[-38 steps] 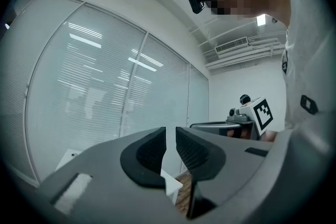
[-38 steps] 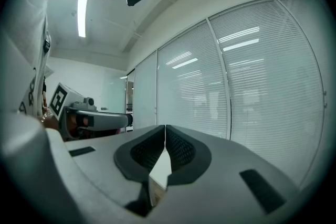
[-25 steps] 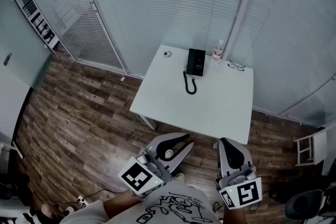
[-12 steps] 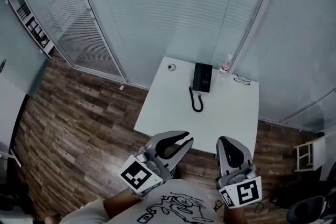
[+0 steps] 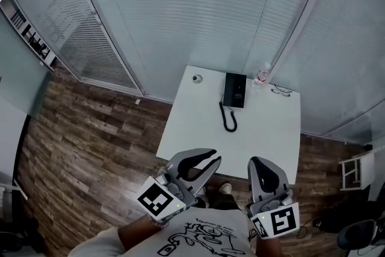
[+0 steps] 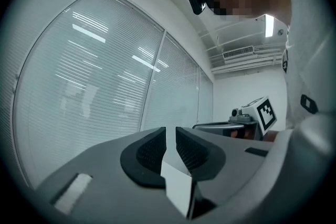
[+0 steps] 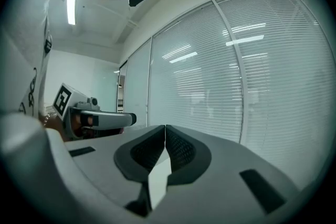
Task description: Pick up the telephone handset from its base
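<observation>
A black telephone sits at the far side of a white table. Its handset lies on the base, and the coiled cord trails toward me. Both grippers are held level near my chest, short of the table's near edge and far from the phone. My left gripper is open with a narrow gap between its pads and nothing in it. My right gripper is shut, its pads touching, and holds nothing. Each gripper view shows only blinds and the other gripper, not the phone.
A clear bottle stands right of the phone, with eyeglasses beside it. A small round object lies at the table's far left corner. Glass walls with blinds close in behind the table. Wood floor lies to the left.
I have moved toward the table: it sits nearer and lower in the head view. Both grippers keep the same pose and the same jaw gaps.
</observation>
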`<state>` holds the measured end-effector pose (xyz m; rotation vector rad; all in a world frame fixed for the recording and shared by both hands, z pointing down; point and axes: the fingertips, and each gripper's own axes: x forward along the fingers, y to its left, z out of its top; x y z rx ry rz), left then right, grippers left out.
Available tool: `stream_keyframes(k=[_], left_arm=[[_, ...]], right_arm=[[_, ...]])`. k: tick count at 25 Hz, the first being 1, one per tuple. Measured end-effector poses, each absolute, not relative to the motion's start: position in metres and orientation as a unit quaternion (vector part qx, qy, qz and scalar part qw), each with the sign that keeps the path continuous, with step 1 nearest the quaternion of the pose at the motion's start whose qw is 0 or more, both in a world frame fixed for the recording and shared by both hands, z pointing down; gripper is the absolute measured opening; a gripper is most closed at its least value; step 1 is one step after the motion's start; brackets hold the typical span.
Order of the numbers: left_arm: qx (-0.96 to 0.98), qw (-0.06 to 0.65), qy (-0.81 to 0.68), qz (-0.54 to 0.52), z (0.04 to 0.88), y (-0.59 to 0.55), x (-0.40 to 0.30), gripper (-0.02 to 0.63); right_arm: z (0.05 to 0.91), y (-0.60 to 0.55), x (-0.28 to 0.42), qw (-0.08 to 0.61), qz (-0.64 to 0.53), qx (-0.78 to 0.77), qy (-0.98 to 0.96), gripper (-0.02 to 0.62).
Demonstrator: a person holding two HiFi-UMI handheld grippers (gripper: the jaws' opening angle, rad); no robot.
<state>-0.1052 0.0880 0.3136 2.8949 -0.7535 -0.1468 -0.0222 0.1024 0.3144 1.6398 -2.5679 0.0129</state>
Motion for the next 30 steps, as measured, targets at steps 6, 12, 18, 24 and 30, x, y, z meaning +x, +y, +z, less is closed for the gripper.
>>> stream_keyframes(k=[6,12,18,24,30], left_arm=[[0.964,0.080,-0.250,-0.048,0.319,0.071,-0.096,0.057],[0.962,0.078,-0.258,-0.048,0.319,0.045,-0.078,0.057],[0.959,0.075,-0.268,-0.051,0.315,0.009,-0.047,0.057],[0.958,0.081,-0.269,-0.050,0.317,-0.026,-0.007,0.057],[0.959,0.078,-0.269,-0.047,0.316,-0.049,0.029,0.055]], right_arm=[[0.321,0.084,-0.014,0.049,0.011,0.537,-0.842,0.006],[0.322,0.055,0.002,0.049,0.010,0.527,-0.848,0.006],[0.318,0.018,0.034,0.047,0.005,0.520,-0.853,0.006],[0.321,-0.018,0.076,0.047,0.010,0.521,-0.852,0.006],[0.319,-0.041,0.115,0.044,0.008,0.526,-0.850,0.006]])
